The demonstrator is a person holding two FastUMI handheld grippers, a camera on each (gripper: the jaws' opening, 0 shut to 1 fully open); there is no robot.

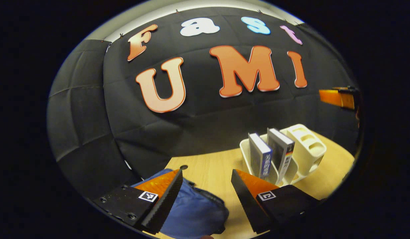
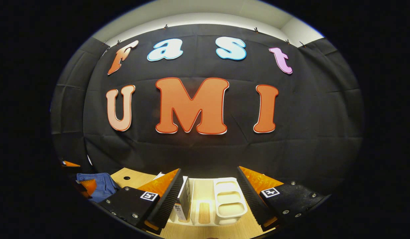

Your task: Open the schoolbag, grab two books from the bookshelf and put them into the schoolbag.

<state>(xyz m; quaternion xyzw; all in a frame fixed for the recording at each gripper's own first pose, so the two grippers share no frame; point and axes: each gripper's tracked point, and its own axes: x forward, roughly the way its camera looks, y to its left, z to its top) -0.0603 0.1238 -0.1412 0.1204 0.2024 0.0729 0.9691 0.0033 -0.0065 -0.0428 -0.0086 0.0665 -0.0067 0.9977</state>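
The blue schoolbag (image 1: 195,209) lies on the wooden table (image 1: 211,167), low in the left gripper view. My left gripper (image 1: 206,186) hangs open just above it, touching nothing. A cream bookshelf (image 1: 304,149) stands to the right with two books upright in it: one with a blue spine (image 1: 262,156), one with a white spine (image 1: 281,149). In the right gripper view my right gripper (image 2: 209,186) is open above the bookshelf (image 2: 226,199), and a book (image 2: 184,200) stands by its left finger. The schoolbag (image 2: 98,186) and left gripper (image 2: 75,176) sit far left.
The other gripper (image 1: 339,97) pokes in at the right edge of the left gripper view. A small round hole (image 1: 183,167) marks the tabletop near the black cloth wall. Bare wood stretches between bag and bookshelf.
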